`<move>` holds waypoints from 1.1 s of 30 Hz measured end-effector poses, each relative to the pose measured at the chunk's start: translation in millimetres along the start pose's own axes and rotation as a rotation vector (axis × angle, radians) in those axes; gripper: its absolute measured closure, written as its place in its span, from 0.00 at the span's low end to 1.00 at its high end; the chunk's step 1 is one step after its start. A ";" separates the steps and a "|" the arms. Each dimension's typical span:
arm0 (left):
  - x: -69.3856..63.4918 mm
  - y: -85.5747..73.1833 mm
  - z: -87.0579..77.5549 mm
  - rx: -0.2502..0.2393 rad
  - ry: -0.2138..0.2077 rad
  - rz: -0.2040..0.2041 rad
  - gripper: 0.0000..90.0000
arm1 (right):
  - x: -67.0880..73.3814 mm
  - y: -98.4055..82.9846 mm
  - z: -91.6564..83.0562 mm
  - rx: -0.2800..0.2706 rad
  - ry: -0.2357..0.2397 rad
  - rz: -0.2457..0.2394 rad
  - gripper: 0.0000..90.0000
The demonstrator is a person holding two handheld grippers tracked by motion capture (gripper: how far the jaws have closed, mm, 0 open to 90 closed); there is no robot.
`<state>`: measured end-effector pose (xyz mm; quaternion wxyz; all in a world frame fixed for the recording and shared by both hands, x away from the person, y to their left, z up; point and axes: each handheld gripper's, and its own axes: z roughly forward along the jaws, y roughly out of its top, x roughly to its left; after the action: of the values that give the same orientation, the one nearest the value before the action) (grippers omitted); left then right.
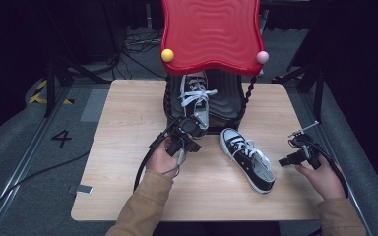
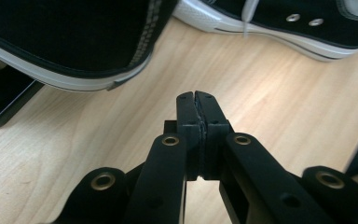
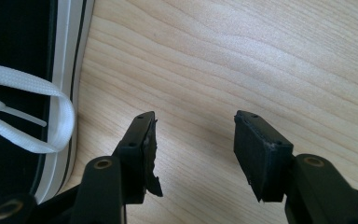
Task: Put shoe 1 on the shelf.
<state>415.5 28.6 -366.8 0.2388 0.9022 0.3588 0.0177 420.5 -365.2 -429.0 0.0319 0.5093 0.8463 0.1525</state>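
Wooden table [image 1: 128, 147] mid-frame: left gripper [image 1: 189, 129] jaws pressed together, empty, beside a sneaker [image 1: 197, 98]; right gripper [image 1: 295, 156] gapes, empty.

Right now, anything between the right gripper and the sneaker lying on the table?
No. In the high view, bare table separates the right gripper from the sneaker; the right gripper view shows bare wood between its open jaws.

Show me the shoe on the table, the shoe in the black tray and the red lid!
shoe on the table [image 1: 248, 160], high view, on its white laces.
shoe in the black tray [image 1: 195, 96], high view, on its laced tongue.
red lid [image 1: 210, 34], high view, on its wavy middle.
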 end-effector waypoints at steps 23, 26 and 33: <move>25.6 31.6 -0.9 -0.105 0.121 -0.119 1.00 | 0.8 0.4 3.7 0.013 0.001 -0.005 0.54; 25.5 41.3 3.7 -0.106 0.104 -0.127 1.00 | 0.8 0.4 4.2 0.014 0.001 -0.004 0.54; 28.9 56.3 8.2 -0.102 0.115 -0.137 1.00 | 0.6 -0.2 4.2 0.014 0.001 -0.005 0.54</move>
<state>474.6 8.8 -353.1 0.2640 0.8598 0.4311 0.0714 421.0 -363.8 -433.0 0.0283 0.5073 0.8487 0.1467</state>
